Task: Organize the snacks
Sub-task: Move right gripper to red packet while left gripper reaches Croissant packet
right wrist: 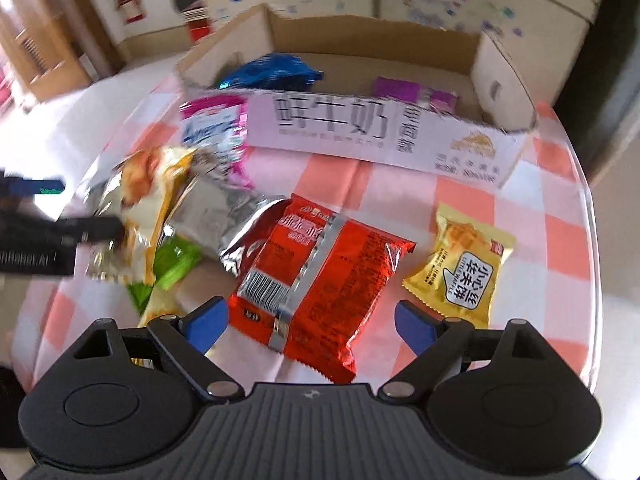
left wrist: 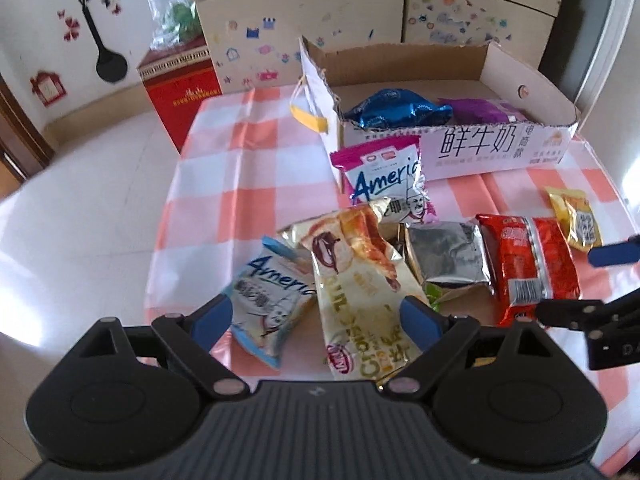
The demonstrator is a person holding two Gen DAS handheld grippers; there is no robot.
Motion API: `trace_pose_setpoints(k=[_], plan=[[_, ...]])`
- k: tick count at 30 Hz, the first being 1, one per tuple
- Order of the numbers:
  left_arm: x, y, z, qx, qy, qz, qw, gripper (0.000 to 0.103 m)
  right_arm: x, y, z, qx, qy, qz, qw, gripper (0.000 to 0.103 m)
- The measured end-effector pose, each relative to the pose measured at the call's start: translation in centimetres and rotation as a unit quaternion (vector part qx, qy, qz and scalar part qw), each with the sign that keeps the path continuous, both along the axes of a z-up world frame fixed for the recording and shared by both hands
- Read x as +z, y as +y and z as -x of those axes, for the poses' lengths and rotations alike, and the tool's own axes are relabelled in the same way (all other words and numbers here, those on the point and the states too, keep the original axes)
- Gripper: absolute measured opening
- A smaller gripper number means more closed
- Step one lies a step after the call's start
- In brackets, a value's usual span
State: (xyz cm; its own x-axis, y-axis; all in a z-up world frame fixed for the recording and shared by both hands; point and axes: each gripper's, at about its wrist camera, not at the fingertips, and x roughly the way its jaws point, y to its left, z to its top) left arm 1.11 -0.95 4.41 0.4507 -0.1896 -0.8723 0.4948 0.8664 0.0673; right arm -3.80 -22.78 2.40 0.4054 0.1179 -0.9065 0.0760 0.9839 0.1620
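Both tongs hang low over the scattered snacks, jaws spread wide and holding nothing. Left tongs (left wrist: 316, 312) straddle the cream packet (left wrist: 360, 280) and the edge of the pale blue packet (left wrist: 268, 300) beside it; neither blue pad seems to press on a wrapper. Right tongs (right wrist: 310, 322) straddle the near end of the red packet (right wrist: 320, 280), again without a visible pinch.

I judge this to be the reach before a pick: each hand has chosen a packet and lined up on it. Next, the jaws need to drop around one wrapper only and close. On the left that is awkward, since the cream packet overlaps the blue one and a silver packet (left wrist: 448, 256), so two could come up together.

Loose snacks lie on the checked worktop (left wrist: 224, 184) in front of the box (left wrist: 496, 148). A pink packet (left wrist: 384, 176) leans against the box's front wall, and a small yellow one (right wrist: 460, 272) sits apart to the right. Something green (right wrist: 176, 260) peeks from under the heap.

Inside the box are a dark blue packet (left wrist: 396, 110) at the left and a purple one (left wrist: 476, 110) next to it; most of the floor is bare.
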Motion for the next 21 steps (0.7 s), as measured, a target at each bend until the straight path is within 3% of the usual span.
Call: trace_pose_setpoints(k=[7,13,18,21], plan=[[-0.1,-1.0,-0.3,0.004,0.006,0.019,0.9998,0.092,-1.1,0.6,-0.8,-0.013,0.016,-0.001,1.0,0.099],[-1.9,-2.2,-0.6,0.007,0.004,-0.011,0.9999,0.092,-2.3,0.6,-1.6,-0.034,0.022,0.01,0.999,0.098],[-2.4,-2.0,-0.3,-0.001,-0.006,-0.022,0.9997,0.091,-2.9,0.9,-1.9,-0.012,0.02,0.003,1.0,0.091],[-2.6,-1.9,0.1,-0.015,-0.009,-0.029,0.9994,0.079,-2.8,1.3,-1.6,0.014,0.01,0.015,1.0,0.083]])
